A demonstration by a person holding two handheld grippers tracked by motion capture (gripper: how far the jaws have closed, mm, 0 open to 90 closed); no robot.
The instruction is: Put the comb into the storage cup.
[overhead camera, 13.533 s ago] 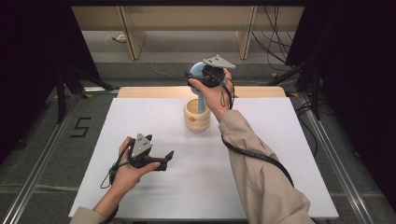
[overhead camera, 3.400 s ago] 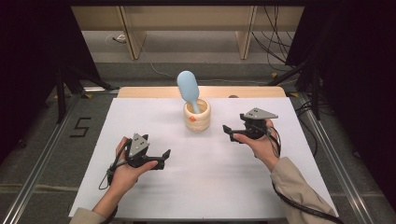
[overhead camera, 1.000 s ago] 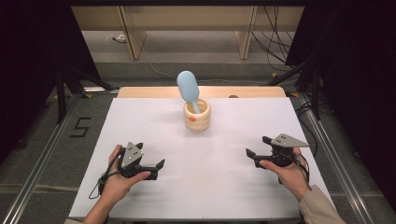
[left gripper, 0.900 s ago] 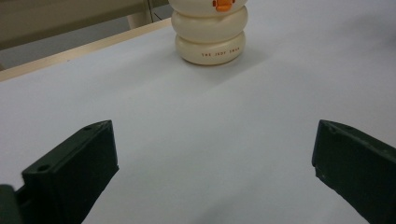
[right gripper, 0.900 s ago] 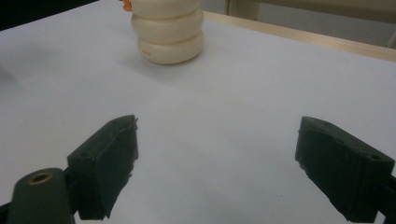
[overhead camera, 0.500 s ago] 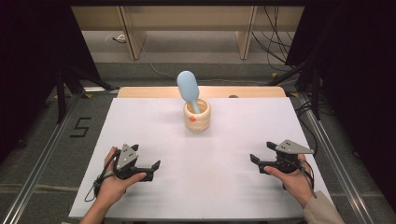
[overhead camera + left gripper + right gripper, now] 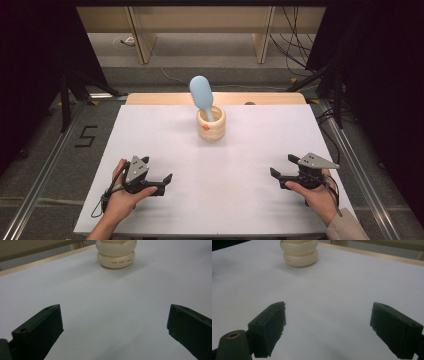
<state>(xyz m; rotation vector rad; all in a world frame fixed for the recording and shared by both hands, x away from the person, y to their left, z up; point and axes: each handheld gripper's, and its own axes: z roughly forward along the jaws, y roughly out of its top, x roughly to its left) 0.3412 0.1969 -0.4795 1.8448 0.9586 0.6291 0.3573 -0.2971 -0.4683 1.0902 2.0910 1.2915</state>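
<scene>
— High view first: where does the work stand, would you say?

— Looks finished to me. The blue brush (image 7: 201, 95) stands handle-down in the cream holder (image 7: 211, 124), its head leaning toward eleven o'clock above the rim. Holder and brush sit at twelve o'clock on the white table (image 7: 230, 165), near the far edge

— And the hands?

— Both low at the near edge, well apart from the holder. The left gripper (image 7: 164, 181) is down at seven o'clock, the right gripper (image 7: 278, 176) at five o'clock, each pointing in toward the middle of the table

— Anything between the jaws?

— Nothing. From the left gripper view the left gripper (image 7: 113, 326) has its jaws spread wide with bare table between them, and the holder (image 7: 116, 253) sits far off at twelve o'clock. The right gripper view tells the same: right gripper (image 7: 328, 322) spread, empty, holder (image 7: 299, 252) up around eleven o'clock

— So what's left?

— As far as I can judge, very little. The brush is in its pot and neither claw touches it. The holder stands upright and nothing lies loose on the table. If anything remains, it's only a matter of resting the hands; I see no other item waiting to be placed

— Could the brush tip out?

— It leans, but the handle seems seated deep in the holder, so I'd guess it's stable
</scene>
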